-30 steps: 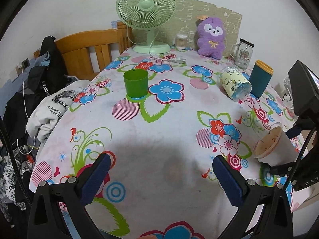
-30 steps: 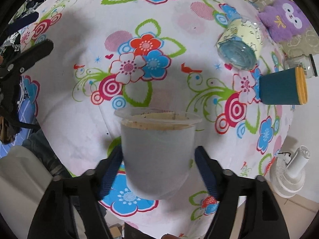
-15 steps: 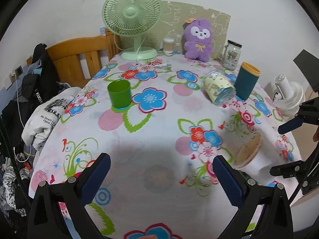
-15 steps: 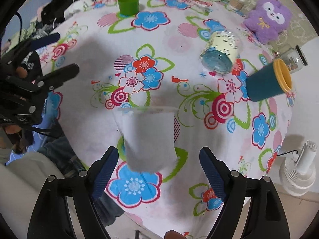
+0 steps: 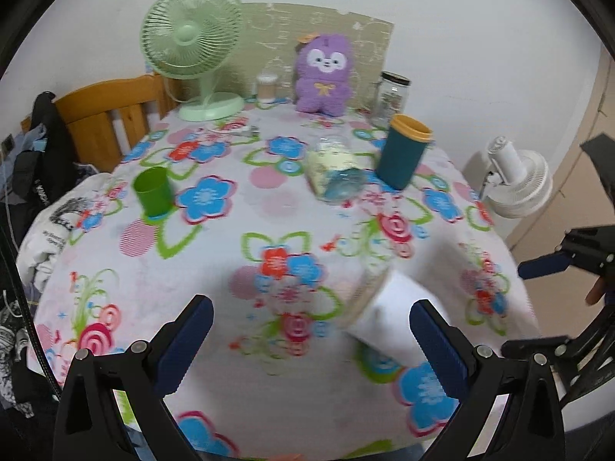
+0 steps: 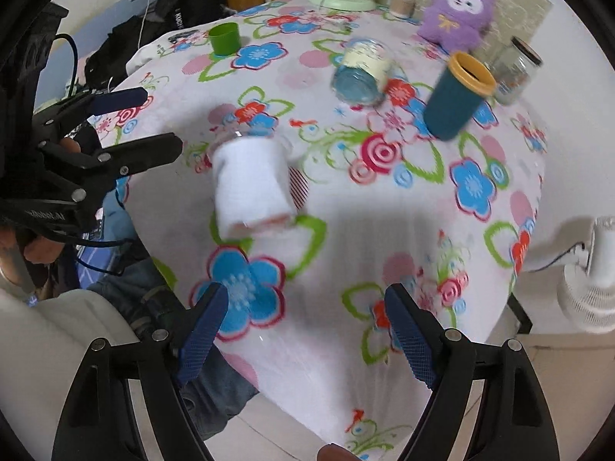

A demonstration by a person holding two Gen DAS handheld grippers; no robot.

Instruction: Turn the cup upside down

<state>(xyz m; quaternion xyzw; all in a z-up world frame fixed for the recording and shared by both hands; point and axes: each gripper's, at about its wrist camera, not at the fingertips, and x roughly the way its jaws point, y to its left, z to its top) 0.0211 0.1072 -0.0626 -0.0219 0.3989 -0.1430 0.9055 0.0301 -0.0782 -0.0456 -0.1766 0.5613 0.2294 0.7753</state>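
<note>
A frosted white plastic cup sits on the flowered tablecloth near the table's front edge, its rim toward the table and its base toward me, blurred by motion. In the left wrist view the cup appears tilted just inside the right finger. My right gripper is open and empty, pulled back from the cup, over the table's edge. My left gripper is open and empty above the front of the table; it also shows in the right wrist view left of the cup.
A green cup, a jar lying on its side, a teal cup with a yellow rim, a glass jar, a purple plush and a green fan stand farther back. A white floor fan stands to the right.
My right gripper opened, let go of the white cup and drew back and up. The cup now rests on the table, turned over from its earlier upright hold. My left gripper rose slightly.
</note>
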